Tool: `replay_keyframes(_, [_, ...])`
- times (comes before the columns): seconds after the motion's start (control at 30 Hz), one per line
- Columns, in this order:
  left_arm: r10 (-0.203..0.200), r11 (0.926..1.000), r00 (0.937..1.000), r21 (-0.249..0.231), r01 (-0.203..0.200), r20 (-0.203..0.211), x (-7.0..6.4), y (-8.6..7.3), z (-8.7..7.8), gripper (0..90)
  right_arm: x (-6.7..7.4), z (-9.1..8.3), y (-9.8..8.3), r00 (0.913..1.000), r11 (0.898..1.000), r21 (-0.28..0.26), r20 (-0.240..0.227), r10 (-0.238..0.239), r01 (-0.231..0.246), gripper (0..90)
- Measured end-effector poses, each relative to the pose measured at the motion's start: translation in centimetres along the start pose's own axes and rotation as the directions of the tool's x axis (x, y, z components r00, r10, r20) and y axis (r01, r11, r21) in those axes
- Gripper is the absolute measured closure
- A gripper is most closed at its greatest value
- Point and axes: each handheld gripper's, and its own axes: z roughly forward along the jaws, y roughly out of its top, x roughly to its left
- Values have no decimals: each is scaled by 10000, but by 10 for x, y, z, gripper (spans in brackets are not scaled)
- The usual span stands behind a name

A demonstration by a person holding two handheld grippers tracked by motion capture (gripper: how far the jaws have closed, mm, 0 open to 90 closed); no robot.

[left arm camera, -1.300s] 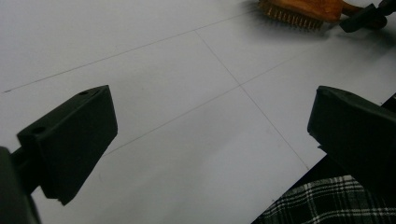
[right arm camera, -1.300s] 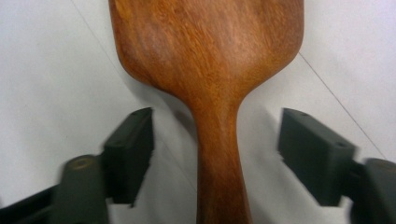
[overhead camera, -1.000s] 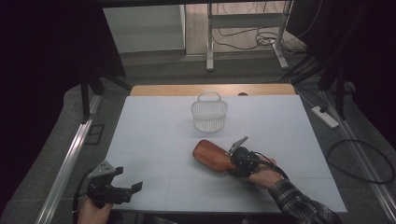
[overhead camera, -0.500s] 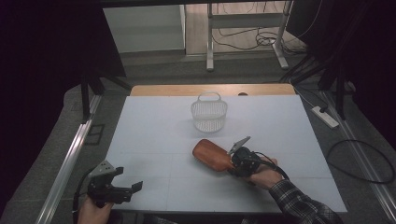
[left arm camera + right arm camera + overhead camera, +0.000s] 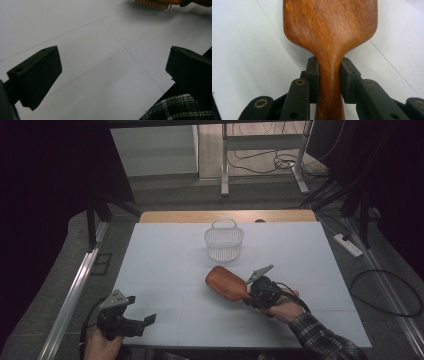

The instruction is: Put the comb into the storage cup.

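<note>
hairbrush (image 5: 329, 30): one, wooden, neck pinched between the right gripper (image 5: 329, 80) fingers, head beyond the tips
left gripper (image 5: 112, 72): spread wide, nothing between
basket (image 5: 224, 241): one, well beyond brush

Both grippers are chunky matte black. The left gripper (image 5: 131, 321) and the right gripper (image 5: 252, 292) each carry a grey three-cornered plate on top and trail a black cable. Up close the right one's linkage arms have brass-ringed pivot holes and small screw holes in the blocky jaws. The sleeve (image 5: 320, 337) is dark plaid flannel with pale lines.
</note>
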Motion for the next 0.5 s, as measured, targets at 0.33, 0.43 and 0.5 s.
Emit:
replay_keyframes(0.33, [415,9979,9975,-526,-385,564,-6,16,10,0,1,-12,1,9999,9977,-682,-159,-2,-9,721])
replay_keyframes(0.43, [696,9959,9955,-618,-657,642,-8,23,15,0,2,-18,1,9997,9947,-1026,-224,-28,5,720])
replay_keyframes(0.5, [776,9954,9949,-616,-736,646,-9,25,16,0,3,-21,2,9998,9929,-1192,-180,-37,16,720])
